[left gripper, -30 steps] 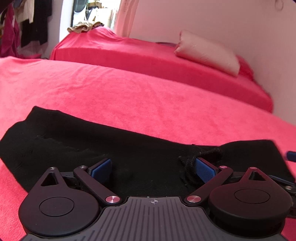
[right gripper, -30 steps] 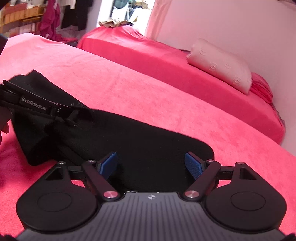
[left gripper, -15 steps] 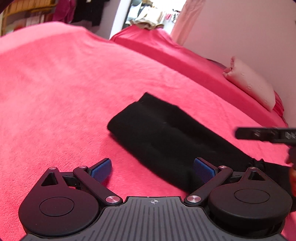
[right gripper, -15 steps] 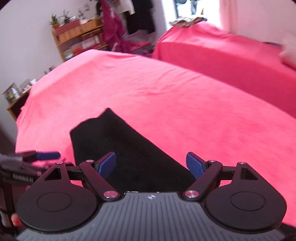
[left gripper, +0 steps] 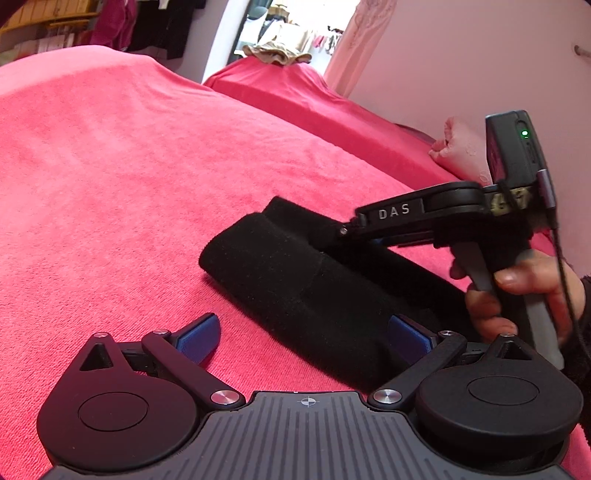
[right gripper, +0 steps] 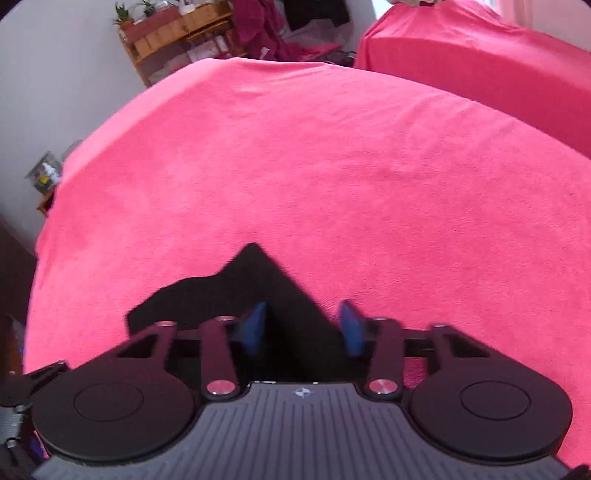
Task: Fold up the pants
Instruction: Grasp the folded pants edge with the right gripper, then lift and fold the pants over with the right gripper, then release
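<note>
The black pants [left gripper: 295, 280] lie folded into a long narrow strip on the pink bedspread [left gripper: 110, 166]. My left gripper [left gripper: 306, 336] is open and empty, just in front of the strip's near end. My right gripper [right gripper: 301, 325] is half closed but still open, its blue pads on either side of a pointed corner of the pants [right gripper: 258, 280]. In the left wrist view the right gripper's body [left gripper: 443, 218] hovers over the far part of the strip, held by a hand [left gripper: 524, 291].
A second bed with a pink cover [left gripper: 314, 96] and a pale pillow [left gripper: 461, 151] stand behind. A wooden shelf [right gripper: 170, 33] with plants and hanging clothes [right gripper: 266, 29] are beyond the bed's far edge.
My right gripper has moved over the pants' corner and its jaws have narrowed. My left gripper has drawn closer to the strip's end and stays open.
</note>
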`<action>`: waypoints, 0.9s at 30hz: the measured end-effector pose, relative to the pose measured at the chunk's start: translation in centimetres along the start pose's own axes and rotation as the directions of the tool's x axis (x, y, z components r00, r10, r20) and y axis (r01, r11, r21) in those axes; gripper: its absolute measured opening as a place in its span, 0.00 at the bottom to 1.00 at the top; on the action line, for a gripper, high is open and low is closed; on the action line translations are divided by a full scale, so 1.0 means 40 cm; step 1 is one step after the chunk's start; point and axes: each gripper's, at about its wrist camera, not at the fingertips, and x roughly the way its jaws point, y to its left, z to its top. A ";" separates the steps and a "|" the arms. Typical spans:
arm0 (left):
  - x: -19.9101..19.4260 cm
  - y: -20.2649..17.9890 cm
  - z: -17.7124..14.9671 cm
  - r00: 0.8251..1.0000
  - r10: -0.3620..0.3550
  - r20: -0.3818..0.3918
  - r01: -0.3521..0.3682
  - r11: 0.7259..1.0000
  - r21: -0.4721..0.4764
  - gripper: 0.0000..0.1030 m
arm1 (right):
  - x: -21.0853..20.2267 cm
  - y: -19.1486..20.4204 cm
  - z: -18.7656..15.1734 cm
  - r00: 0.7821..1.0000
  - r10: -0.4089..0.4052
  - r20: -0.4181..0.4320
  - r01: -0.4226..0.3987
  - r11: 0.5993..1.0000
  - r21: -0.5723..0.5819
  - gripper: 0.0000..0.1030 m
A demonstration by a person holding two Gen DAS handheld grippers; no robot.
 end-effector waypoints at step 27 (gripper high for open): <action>-0.067 -0.306 0.079 0.831 -0.556 -0.023 0.540 0.796 0.272 1.00 | -0.559 -0.161 -0.092 0.889 0.121 0.442 -0.191 0.975 0.116 0.14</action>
